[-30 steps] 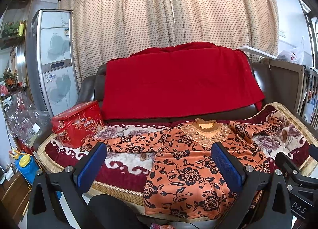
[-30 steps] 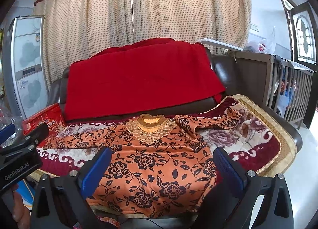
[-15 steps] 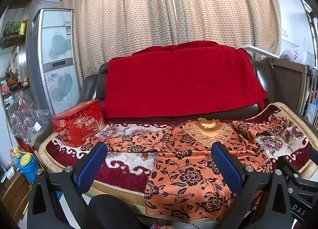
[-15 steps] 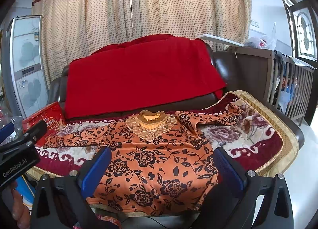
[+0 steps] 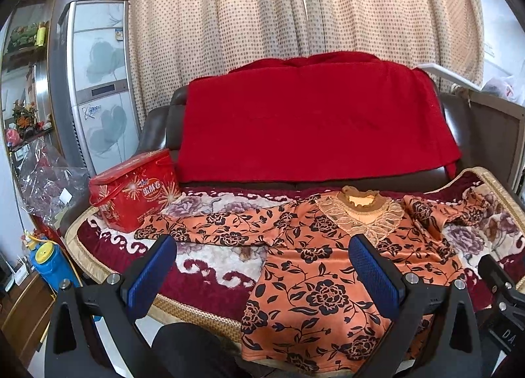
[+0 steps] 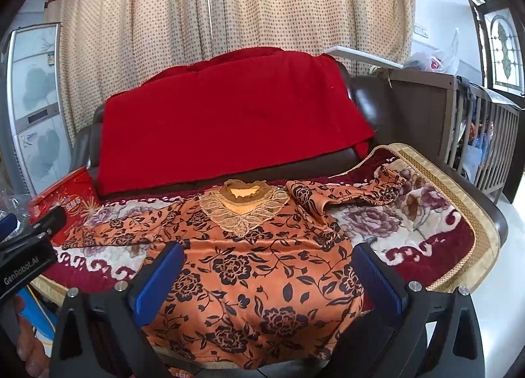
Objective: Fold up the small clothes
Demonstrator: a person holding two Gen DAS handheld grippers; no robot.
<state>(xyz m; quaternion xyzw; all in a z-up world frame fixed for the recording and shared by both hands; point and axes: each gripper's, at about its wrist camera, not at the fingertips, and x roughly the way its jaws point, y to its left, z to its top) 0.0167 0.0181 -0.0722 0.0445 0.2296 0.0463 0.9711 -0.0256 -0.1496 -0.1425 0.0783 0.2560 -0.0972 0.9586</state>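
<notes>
An orange top with black flowers and a lace collar [image 5: 315, 266] lies spread flat on the sofa seat, sleeves out to both sides; it also shows in the right wrist view [image 6: 249, 266]. My left gripper [image 5: 262, 266] is open and empty, hovering in front of the top's left half and left sleeve [image 5: 210, 227]. My right gripper [image 6: 267, 274] is open and empty, hovering over the top's lower body. The right sleeve [image 6: 347, 192] lies bunched toward the right.
A red tin box [image 5: 134, 191] stands on the seat's left end, close to the left sleeve cuff. A red blanket [image 5: 311, 119] covers the sofa back. A floral seat cover [image 6: 426, 233] lies under the top. A wooden crib [image 6: 485, 135] stands at the right.
Both grippers have moved slightly forward and closer to the top; the garment looks a little larger. Nothing was grasped and the top has not moved.
</notes>
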